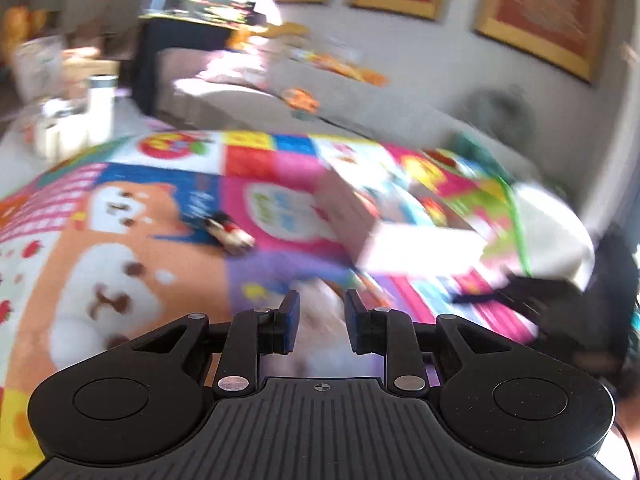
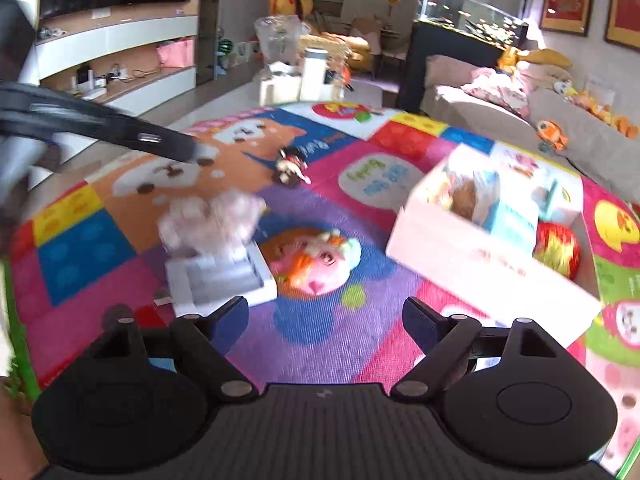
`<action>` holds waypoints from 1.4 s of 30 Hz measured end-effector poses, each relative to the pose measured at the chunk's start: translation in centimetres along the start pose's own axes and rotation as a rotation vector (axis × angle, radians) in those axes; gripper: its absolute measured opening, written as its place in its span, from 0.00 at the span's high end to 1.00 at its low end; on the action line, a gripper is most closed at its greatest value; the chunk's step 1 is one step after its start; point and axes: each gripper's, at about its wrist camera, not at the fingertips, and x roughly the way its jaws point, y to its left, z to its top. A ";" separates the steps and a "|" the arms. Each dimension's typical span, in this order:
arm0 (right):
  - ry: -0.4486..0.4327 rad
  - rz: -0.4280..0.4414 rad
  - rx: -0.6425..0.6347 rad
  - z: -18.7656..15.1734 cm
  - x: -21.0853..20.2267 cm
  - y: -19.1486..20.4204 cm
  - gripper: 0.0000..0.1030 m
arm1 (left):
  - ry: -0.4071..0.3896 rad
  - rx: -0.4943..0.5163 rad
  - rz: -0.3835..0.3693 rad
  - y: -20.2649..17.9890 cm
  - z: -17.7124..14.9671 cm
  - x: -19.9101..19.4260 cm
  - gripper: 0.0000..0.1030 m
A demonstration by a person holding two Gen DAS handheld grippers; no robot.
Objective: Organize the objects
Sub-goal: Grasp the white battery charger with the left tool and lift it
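My left gripper (image 1: 322, 318) is shut on a pale fluffy plush toy (image 1: 320, 320) and holds it above the colourful play mat (image 1: 152, 248). The same toy (image 2: 212, 220) shows blurred in the right wrist view, hanging from the left gripper's arm (image 2: 100, 126). My right gripper (image 2: 324, 320) is open and empty above the mat. Below it lie a pink and orange plush (image 2: 316, 260) and a white tray (image 2: 220, 280). A white storage box (image 2: 480, 216) with toys inside stands at the right; it also shows in the left wrist view (image 1: 416, 240). A small dark figure (image 2: 290, 166) lies farther back.
A red and yellow ball (image 2: 556, 246) sits behind the box. A sofa (image 2: 500, 108) with stuffed toys runs along the right. White containers (image 2: 296, 80) stand past the mat's far edge. A black display cabinet (image 2: 452, 44) stands at the back.
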 end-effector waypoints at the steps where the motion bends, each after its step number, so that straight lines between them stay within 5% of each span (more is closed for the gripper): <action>1: 0.011 -0.018 0.021 -0.4 0.3 -0.1 0.18 | 0.016 0.013 -0.006 -0.6 -0.5 -0.2 0.74; 5: 0.033 -0.050 0.085 -1.3 1.0 -0.9 0.18 | 0.064 0.039 0.105 -1.8 -1.8 2.0 0.71; 11: 0.035 -0.088 0.171 -3.5 0.3 -2.8 0.11 | 0.069 -0.115 0.355 1.9 -2.0 5.3 0.71; 13: 0.040 -0.087 0.237 -4.3 0.4 -3.6 0.01 | 0.089 -0.128 0.411 3.3 -1.8 6.0 0.73; 20: 0.053 -0.075 0.250 -4.3 0.8 -3.8 0.00 | 0.179 0.093 0.372 1.6 -1.4 7.1 0.57; 23: 0.053 -0.069 0.255 -4.3 0.8 -3.8 0.00 | 0.182 0.070 0.338 1.9 -1.3 7.2 0.57; 27: 0.053 -0.070 0.254 -4.2 0.9 -3.9 0.00 | 0.091 -0.056 0.199 2.4 -0.6 4.6 0.58; 31: 0.053 -0.071 0.253 -4.2 0.9 -3.9 0.00 | 0.112 0.066 0.060 -0.7 -0.7 3.7 0.58; 36: 0.053 -0.071 0.253 -4.2 0.8 -3.9 0.00 | 0.160 0.234 0.089 -4.5 -2.0 6.4 0.58; 42: 0.053 -0.070 0.253 -4.2 0.9 -3.9 0.00 | 0.154 0.309 0.240 -4.4 -3.6 7.9 0.58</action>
